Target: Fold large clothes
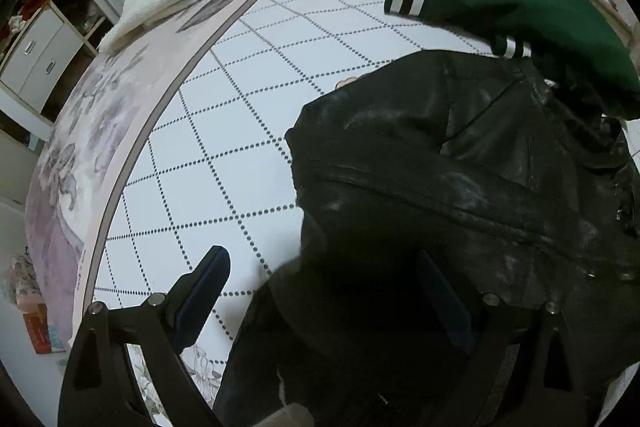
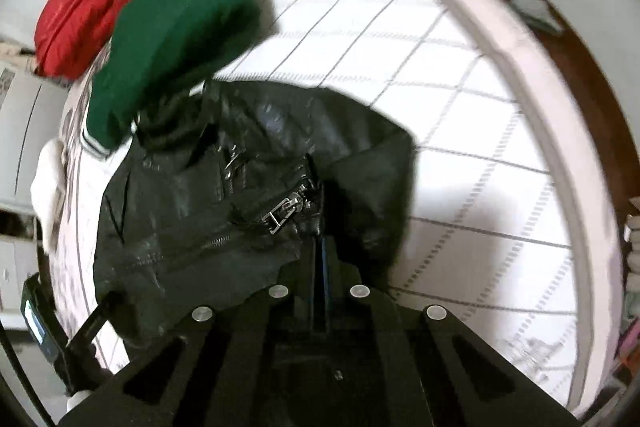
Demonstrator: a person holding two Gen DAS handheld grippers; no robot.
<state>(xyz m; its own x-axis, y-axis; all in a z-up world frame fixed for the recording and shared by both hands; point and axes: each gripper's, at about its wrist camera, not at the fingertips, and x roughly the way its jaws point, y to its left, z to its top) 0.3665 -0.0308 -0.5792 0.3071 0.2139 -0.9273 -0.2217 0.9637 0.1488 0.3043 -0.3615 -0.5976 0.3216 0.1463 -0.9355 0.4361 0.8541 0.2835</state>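
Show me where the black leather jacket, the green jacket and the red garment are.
black leather jacket [image 1: 460, 163]: left wrist view, on its glossy front panel.
green jacket [image 2: 180, 27]: right wrist view, on its folded body.
red garment [image 2: 80, 11]: right wrist view, on its folded top.

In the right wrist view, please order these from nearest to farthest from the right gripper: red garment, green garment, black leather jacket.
1. Black leather jacket: directly at the right gripper, ahead and left.
2. Green garment: beyond the jacket, upper left.
3. Red garment: farthest, left of the green one.
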